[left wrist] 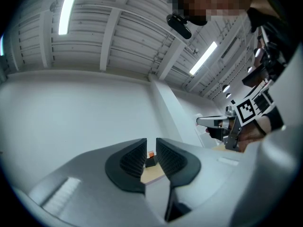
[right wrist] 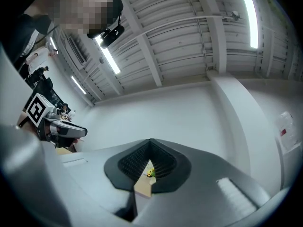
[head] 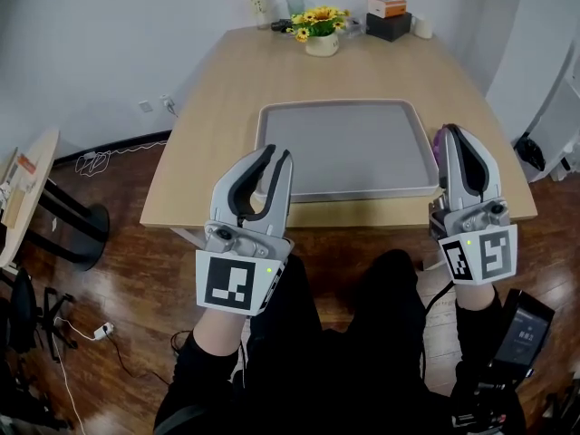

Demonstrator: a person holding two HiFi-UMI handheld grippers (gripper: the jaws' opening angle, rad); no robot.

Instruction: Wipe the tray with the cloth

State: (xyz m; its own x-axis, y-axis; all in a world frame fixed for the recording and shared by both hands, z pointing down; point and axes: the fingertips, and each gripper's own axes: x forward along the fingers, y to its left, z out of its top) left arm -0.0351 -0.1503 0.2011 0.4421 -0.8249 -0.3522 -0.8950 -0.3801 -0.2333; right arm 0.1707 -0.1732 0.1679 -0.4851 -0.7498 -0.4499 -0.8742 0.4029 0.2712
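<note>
The grey tray lies empty in the middle of the wooden table, close to its near edge. A bit of purple cloth shows at the tray's right rim, mostly hidden behind my right gripper. That gripper is shut and empty, held above the table's near right edge. My left gripper is shut with nothing in it and hovers over the tray's near left corner. Both gripper views tilt up at the wall and ceiling: the left gripper has its pads nearly touching, and the right gripper has its pads together.
A pot of yellow flowers, a bottle and stacked boxes stand at the table's far edge. A small round side table is at the left. Cables lie on the wooden floor.
</note>
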